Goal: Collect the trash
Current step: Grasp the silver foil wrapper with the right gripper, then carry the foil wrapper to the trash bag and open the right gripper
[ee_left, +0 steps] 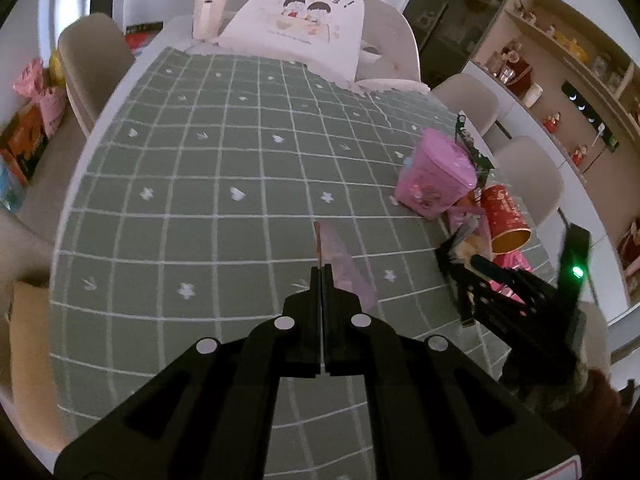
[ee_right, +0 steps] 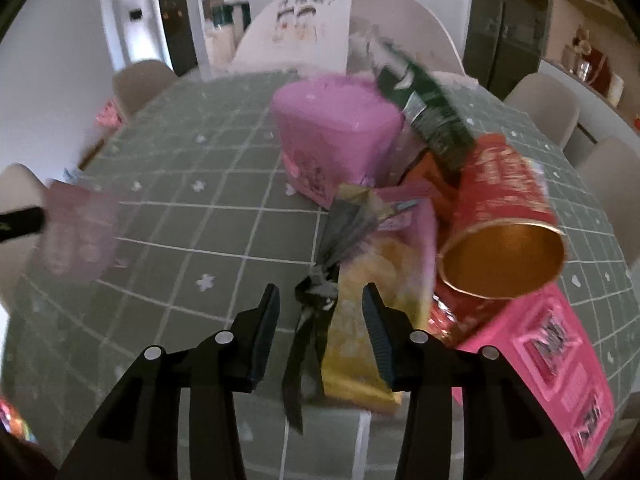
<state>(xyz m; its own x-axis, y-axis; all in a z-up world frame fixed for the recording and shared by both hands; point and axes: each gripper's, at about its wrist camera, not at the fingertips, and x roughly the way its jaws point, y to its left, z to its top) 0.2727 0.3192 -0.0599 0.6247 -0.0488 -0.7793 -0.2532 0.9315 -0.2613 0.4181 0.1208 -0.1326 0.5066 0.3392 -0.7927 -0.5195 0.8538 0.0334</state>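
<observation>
My left gripper [ee_left: 322, 269] is shut on a thin pale pink packet [ee_left: 338, 258], held edge-on above the green checked tablecloth [ee_left: 200, 160]. The right wrist view shows the same packet [ee_right: 80, 232], blurred, at the left. My right gripper [ee_right: 320, 292] stands part open over a trash pile, tips on either side of a crumpled black wrapper [ee_right: 316, 296] and a yellow packet [ee_right: 352, 344]; its pads are not pressing on them. A pink tub [ee_right: 332, 136] stands behind, with a dark green wrapper [ee_right: 424, 108] beside it. A red can [ee_right: 504, 232] lies on its side.
A bright pink flat box [ee_right: 552, 360] lies at the table's right edge under the can. A white cartoon-printed sheet [ee_left: 304, 20] and a bottle [ee_left: 210, 4] stand at the far end. Beige chairs [ee_left: 92, 64] ring the table; shelves [ee_left: 560, 60] line the right wall.
</observation>
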